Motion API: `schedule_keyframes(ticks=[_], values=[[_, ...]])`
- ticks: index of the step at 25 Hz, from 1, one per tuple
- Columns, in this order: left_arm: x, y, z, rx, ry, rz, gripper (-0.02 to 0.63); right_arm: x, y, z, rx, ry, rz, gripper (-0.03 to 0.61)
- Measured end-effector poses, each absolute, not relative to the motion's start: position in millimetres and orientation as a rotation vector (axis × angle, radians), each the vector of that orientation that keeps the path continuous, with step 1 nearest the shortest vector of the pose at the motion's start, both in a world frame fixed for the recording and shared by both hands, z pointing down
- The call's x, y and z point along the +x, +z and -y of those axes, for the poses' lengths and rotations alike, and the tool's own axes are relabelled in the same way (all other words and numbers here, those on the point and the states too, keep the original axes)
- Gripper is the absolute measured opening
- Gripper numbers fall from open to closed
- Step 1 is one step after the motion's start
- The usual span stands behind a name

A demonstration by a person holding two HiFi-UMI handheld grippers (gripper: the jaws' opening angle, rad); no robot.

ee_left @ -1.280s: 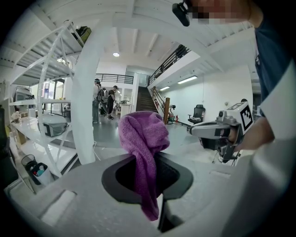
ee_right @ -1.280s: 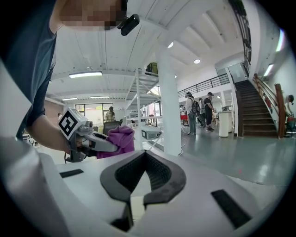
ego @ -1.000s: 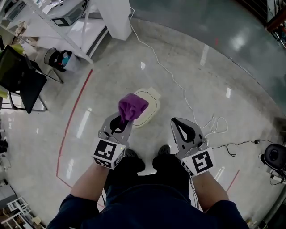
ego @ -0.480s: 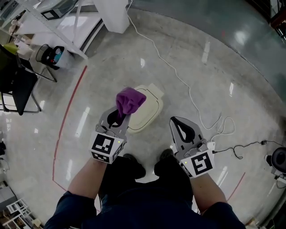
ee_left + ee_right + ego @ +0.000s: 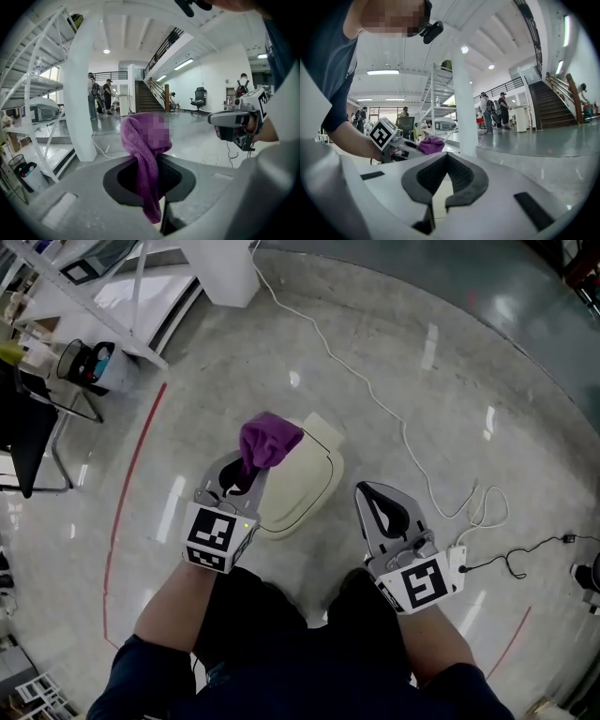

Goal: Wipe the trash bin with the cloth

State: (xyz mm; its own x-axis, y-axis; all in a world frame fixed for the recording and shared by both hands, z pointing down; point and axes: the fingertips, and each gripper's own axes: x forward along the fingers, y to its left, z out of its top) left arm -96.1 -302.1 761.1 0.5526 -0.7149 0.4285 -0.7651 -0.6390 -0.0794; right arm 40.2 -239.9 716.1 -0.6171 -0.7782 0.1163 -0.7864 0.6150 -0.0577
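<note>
A cream-white trash bin with a flat lid stands on the floor in the head view, just beyond my left gripper. My left gripper is shut on a purple cloth, which bunches up above the jaw tips over the bin's left side. In the left gripper view the purple cloth hangs pinched between the jaws. My right gripper hovers to the right of the bin, jaws shut on nothing. The right gripper view shows the purple cloth held in the left gripper.
A white cable snakes across the polished floor behind the bin, ending in coils at the right. A red floor line runs at the left. A small black bin, a white rack and a pillar stand far left.
The view has shifted forward, so the bin now lies closer under my left gripper. Both grippers keep the same pose, the cloth still held in the left one.
</note>
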Motion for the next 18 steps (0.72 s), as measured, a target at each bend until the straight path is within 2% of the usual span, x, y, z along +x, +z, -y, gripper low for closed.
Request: schedule_keyframes(ticks=[10, 18], values=[[-98.8, 837.5, 328.4, 2.659, 0.758, 1.269, 0.054, 31.3, 760.2, 244.4, 1.302, 0.084, 2.792, 0.011], [-88.0, 891.6, 358.3, 2.703, 1.140, 1.123, 0.054, 40.4, 766.6, 236.0, 1.326, 0.032, 2.809, 0.011]])
